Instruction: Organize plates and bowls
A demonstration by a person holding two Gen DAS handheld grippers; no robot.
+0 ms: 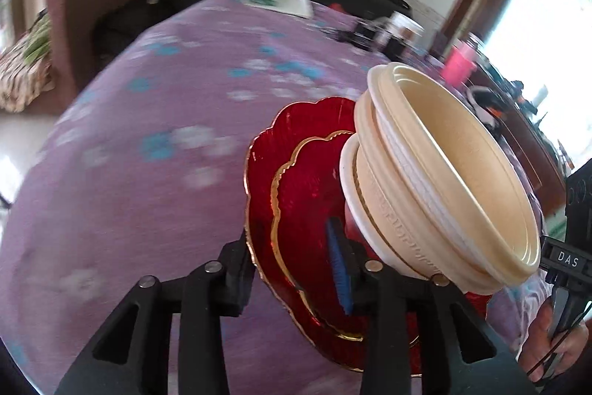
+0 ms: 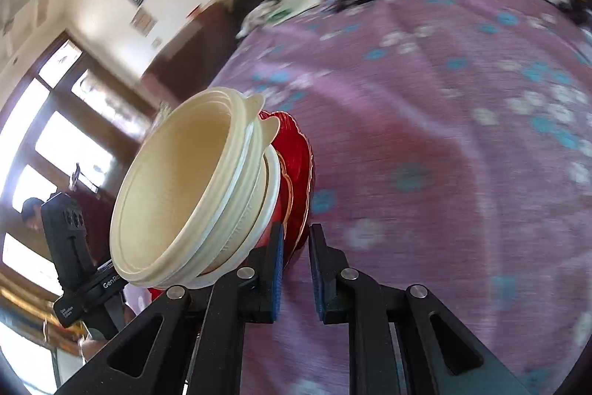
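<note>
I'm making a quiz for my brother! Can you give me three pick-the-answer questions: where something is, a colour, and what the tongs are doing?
1. Where are the cream bowls? A on the red plates; B on the floor; C in a drawer.
2. What colour is the cloth? A green; B purple; C yellow.
3. The right tongs are: A wide open; B holding a spoon; C shut on the red plates.
Answers: A, the bowls stand stacked on the plates; B, it is purple with blue flowers; C, the plates' edge sits pinched between the pads.

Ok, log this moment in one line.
left tongs: shut on red plates | right tongs: shut on red plates | cream bowls: nested on plates
</note>
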